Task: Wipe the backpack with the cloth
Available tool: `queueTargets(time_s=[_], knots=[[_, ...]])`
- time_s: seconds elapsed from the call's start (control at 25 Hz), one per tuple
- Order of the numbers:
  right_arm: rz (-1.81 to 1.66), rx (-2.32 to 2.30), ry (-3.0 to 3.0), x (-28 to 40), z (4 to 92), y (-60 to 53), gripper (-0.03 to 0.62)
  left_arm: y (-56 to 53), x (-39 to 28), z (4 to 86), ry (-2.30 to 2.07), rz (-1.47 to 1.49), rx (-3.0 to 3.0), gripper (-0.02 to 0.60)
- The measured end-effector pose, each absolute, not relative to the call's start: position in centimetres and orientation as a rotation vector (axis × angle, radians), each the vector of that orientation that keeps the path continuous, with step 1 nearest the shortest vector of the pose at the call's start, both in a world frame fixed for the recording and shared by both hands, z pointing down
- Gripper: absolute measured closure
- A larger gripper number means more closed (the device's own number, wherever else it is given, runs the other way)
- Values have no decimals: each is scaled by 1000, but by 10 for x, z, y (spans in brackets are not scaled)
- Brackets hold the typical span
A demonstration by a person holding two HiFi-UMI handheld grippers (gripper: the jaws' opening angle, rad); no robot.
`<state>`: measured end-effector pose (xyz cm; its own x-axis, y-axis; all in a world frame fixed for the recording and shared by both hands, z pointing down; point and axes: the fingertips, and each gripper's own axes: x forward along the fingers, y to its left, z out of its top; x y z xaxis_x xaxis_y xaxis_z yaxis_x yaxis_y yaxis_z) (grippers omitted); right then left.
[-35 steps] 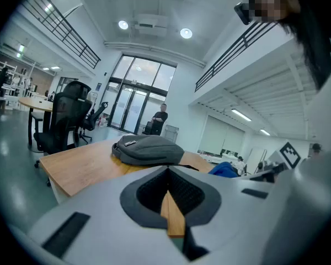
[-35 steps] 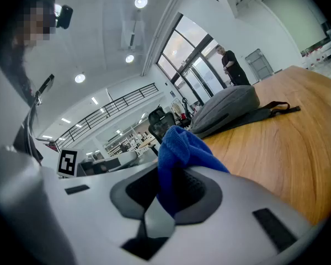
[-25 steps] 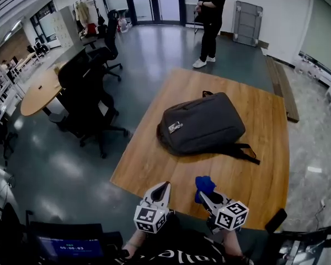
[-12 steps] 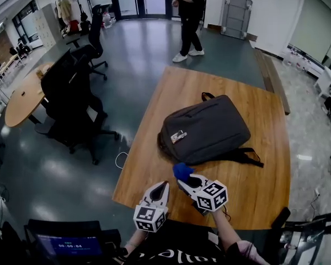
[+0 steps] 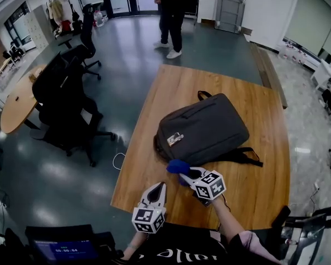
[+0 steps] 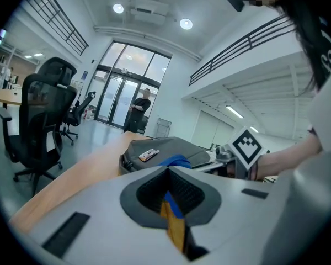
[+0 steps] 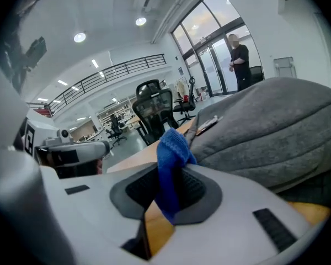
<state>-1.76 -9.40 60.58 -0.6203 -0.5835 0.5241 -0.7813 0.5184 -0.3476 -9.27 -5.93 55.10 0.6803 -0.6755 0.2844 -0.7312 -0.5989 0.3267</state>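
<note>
A dark grey backpack [image 5: 203,128] lies flat on the wooden table [image 5: 265,181], its metal tag [image 5: 175,139] toward the near left end. My right gripper [image 5: 183,174] is shut on a blue cloth [image 5: 177,166], which hangs just in front of the backpack's near left edge. In the right gripper view the cloth [image 7: 171,156] stands up out of the gripper [image 7: 174,175], with the backpack [image 7: 265,131] close on the right. My left gripper [image 5: 160,188] is shut and empty over the table's near edge. Its own view [image 6: 168,170] shows the backpack [image 6: 154,148] and cloth [image 6: 175,160] ahead.
Black office chairs [image 5: 66,93] and a round wooden table [image 5: 15,105] stand on the floor at the left. A person [image 5: 170,10] stands beyond the table's far end. A backpack strap [image 5: 243,158] trails toward the right. The table's left edge [image 5: 133,148] drops to the floor.
My right gripper has carried the cloth left and forward, up to the backpack's near left edge. The left gripper has hardly moved. The person at the far end has walked left.
</note>
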Motion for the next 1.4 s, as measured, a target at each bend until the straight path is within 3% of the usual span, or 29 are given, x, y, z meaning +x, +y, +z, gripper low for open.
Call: queueTargets(time_s=[1.4], knots=[[770, 1696, -2033, 395, 610, -96, 528, -58, 46, 580, -1064, 301, 2439, 581]])
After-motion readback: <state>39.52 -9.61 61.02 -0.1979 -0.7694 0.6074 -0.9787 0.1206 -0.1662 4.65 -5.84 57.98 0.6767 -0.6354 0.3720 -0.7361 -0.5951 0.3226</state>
